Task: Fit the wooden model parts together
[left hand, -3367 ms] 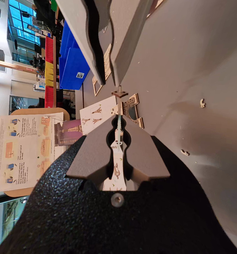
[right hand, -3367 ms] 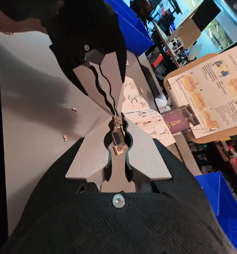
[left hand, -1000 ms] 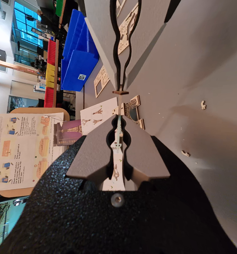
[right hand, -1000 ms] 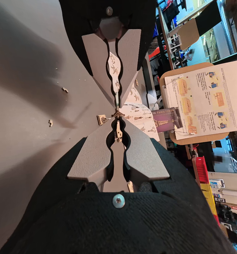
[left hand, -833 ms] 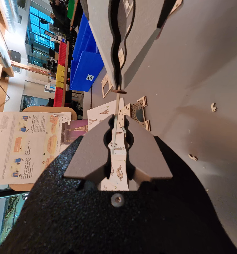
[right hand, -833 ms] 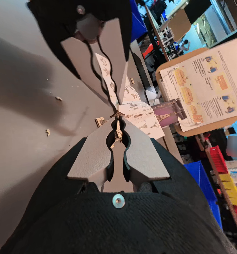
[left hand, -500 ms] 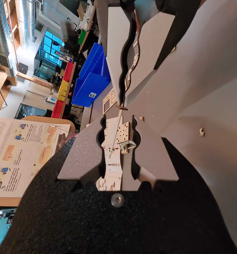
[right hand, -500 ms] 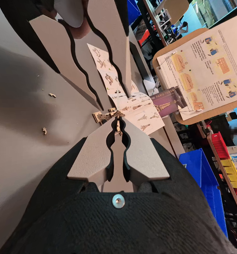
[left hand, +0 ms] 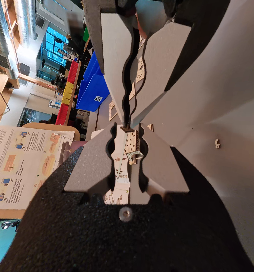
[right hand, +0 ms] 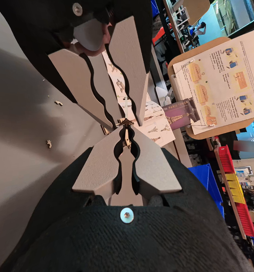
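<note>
Spire [left hand: 122, 153] with its little square collar [left hand: 126, 129] sits pinched in the right gripper [right hand: 125, 125], poking between the left gripper's [left hand: 127, 128] wide-open fingers, above the tower base [left hand: 133, 148] on the table [left hand: 211, 103].

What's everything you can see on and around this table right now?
table: one, grey, under everything.
tower base: one, pale wood, on the table, seen between the left fingers.
spire piece: one, wooden cap with a thin pale rod, in the right gripper's tips.
wood scraps: two, pale, loose on the table.
part sheets: at least two, pale wood, far side.
booklet: one, white, beside the base.
purple box: one, by the clipboard.
clipboard sheet: one, white on brown board.
bins: several, blue, red, yellow, background.
left gripper: open.
right gripper: shut on the spire piece.
</note>
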Tool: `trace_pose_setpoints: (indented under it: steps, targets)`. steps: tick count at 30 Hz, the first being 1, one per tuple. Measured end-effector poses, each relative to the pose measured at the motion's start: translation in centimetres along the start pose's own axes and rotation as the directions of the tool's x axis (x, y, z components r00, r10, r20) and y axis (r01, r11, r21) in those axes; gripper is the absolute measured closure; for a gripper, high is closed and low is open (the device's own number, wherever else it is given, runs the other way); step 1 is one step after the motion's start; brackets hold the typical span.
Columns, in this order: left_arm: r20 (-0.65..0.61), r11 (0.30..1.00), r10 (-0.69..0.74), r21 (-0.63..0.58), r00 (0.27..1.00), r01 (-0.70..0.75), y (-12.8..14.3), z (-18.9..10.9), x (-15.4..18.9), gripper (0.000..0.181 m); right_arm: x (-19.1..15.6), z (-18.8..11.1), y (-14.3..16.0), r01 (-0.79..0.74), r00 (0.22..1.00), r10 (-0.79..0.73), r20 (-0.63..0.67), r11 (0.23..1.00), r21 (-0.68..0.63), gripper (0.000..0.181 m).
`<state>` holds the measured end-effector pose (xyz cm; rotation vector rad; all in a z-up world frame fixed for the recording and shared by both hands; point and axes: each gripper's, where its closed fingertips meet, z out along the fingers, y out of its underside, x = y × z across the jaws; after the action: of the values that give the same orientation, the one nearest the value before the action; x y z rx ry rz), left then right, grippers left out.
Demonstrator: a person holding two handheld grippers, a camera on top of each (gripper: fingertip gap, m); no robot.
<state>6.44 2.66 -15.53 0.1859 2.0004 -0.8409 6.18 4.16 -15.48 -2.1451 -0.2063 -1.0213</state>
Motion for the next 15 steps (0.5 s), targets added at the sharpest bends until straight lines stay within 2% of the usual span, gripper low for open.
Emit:
trace_pose_setpoints:
  steps: [6, 15]
  targets:
    - [0.001, 1.0, -0.016, -0.012, 1.0, 0.016, 0.1, 0.1, 0.1, 0.156, 0.1, -0.1, -0.2, 0.059, 0.998, -0.059, -0.024, 0.998, -0.025, 0.181]
    - [-0.005, 0.998, -0.048, -0.049, 0.999, 0.048, 0.4, 0.8, 0.5, 0.152, -0.5, -0.3, -1.1, 0.056, 0.998, -0.056, 0.005, 0.998, -0.004, 0.181]
